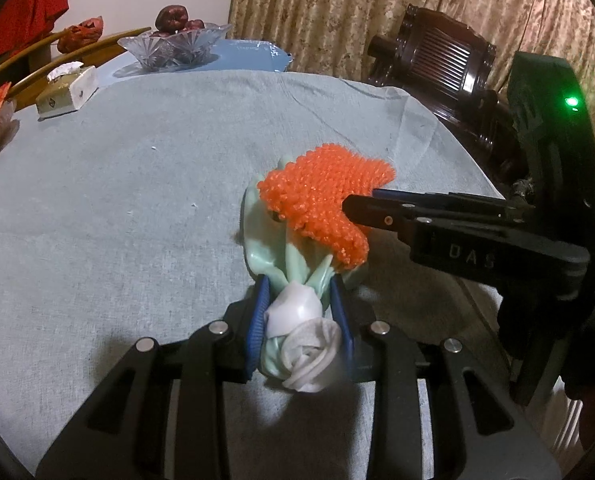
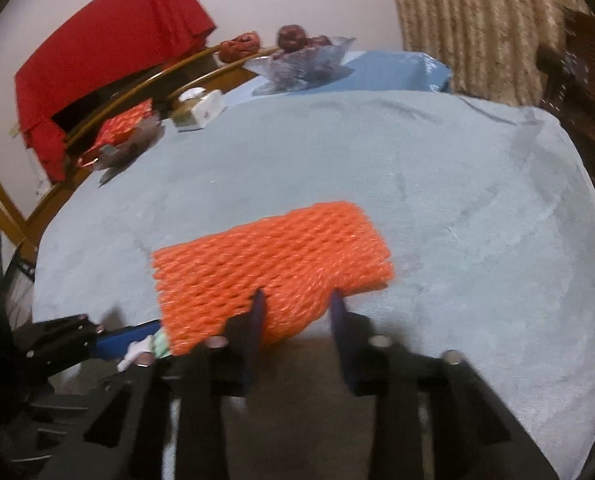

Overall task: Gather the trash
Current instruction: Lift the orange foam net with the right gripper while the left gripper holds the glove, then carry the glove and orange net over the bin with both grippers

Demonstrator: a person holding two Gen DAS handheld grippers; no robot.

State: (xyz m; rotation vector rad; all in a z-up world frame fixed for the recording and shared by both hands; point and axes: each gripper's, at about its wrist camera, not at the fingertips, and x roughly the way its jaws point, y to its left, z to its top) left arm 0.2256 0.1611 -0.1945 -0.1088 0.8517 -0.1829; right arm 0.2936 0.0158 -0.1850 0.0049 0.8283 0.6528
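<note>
Left wrist view: the left gripper clamps a pale green bag stuffed with white tissue; at 1 o'clock the right gripper brings the orange foam fruit net over its mouth. Right wrist view: its fingers pinch the net's near edge above the tablecloth, nothing else loose showing; collection looks nearly done.

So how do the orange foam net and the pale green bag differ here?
The orange foam net is bright, knobbly mesh; the pale green bag is smooth, glossy film. The net is held by the right gripper, the bag by the left gripper, with white tissue bunched in. Both are held over the tablecloth.
</note>
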